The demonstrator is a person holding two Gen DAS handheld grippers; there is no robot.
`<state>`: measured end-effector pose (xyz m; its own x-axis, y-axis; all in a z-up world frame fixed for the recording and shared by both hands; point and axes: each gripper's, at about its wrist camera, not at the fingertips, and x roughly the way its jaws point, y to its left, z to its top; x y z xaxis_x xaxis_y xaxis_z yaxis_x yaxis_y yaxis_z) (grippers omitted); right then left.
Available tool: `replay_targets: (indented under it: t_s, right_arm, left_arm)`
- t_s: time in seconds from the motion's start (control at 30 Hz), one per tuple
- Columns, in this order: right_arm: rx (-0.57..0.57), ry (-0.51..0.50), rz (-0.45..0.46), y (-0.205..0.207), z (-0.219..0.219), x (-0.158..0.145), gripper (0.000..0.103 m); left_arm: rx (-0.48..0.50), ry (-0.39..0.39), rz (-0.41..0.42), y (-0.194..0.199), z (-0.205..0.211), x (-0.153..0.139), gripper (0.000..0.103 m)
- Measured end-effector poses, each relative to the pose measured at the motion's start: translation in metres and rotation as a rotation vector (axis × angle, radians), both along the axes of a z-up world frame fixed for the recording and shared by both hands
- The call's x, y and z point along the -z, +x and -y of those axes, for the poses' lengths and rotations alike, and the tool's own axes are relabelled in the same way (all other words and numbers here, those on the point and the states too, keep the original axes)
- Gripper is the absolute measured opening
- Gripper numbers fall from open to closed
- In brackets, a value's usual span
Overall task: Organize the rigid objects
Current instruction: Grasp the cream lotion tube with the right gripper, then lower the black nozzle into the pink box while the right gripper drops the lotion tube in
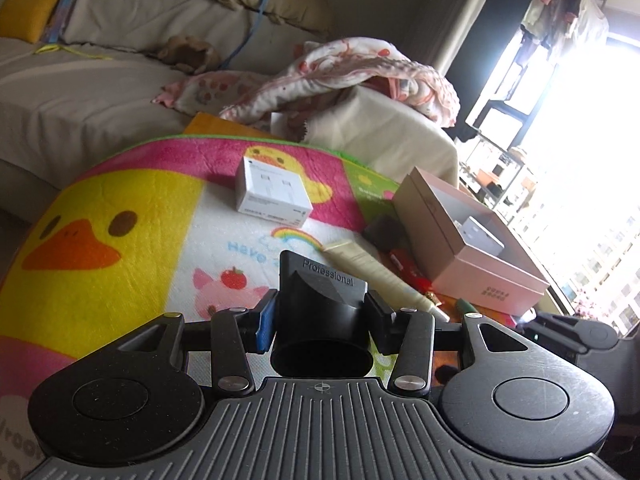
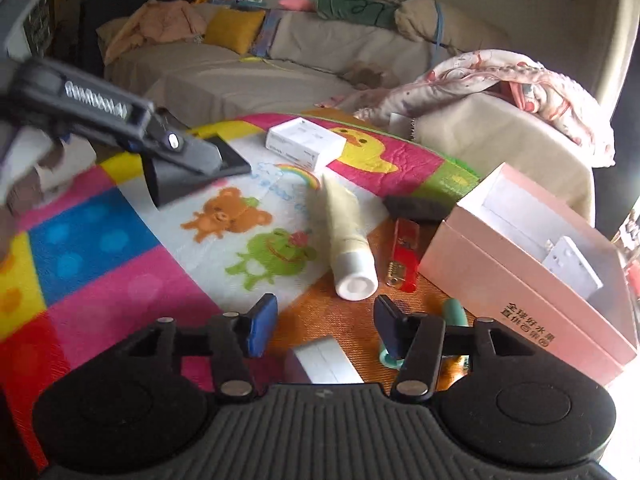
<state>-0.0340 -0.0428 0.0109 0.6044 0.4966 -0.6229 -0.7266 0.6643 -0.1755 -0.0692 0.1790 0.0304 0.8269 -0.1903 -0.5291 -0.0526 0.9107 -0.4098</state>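
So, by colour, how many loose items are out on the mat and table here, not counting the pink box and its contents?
White: 2, the cable box and the small box by the right gripper
Cream: 1, tube
Black: 2, nozzle in the left gripper; dark block
Red: 1, flat piece
Teal: 1, item
Total: 7

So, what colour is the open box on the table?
The open box is pale pink outside with a whitish interior, clearest in the right wrist view.

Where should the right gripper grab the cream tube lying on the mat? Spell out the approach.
Take the cream tube across its round body just above the white cap, coming down from above. It lies flat with the cap pointing toward the right gripper, whose jaws are open, and that end looks firmest; the far end tapers flat. Mind the red item close beside it.
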Motion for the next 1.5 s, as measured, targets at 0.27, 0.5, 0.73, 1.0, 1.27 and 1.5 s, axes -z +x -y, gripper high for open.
replay_targets:
  t_s: [0.27,0.5,0.73,1.0,1.27,1.5]
  right_arm:
    - [0.031,-0.004,-0.040,0.047,-0.041,-0.013,0.053]
    - [0.053,-0.021,-0.192,0.082,-0.062,-0.003,0.025]
    - [-0.019,0.045,-0.145,0.014,0.009,-0.045,0.024]
    - [0.117,0.144,-0.087,-0.033,0.114,-0.077,0.021]
    - [0.232,0.197,-0.084,-0.032,0.160,-0.073,0.021]
    - [0.245,0.273,-0.065,-0.029,0.167,-0.081,0.021]
  left_arm:
    - [0.007,0.081,-0.005,-0.004,0.007,-0.007,0.051]
    - [0.093,0.115,-0.042,-0.012,0.020,-0.006,0.051]
    - [0.325,0.138,-0.094,-0.021,0.066,-0.004,0.051]
    - [0.475,0.180,-0.029,-0.017,0.128,-0.024,0.051]
    - [0.540,0.215,-0.021,-0.013,0.157,-0.034,0.051]
    - [0.515,0.234,0.060,0.007,0.158,-0.063,0.051]
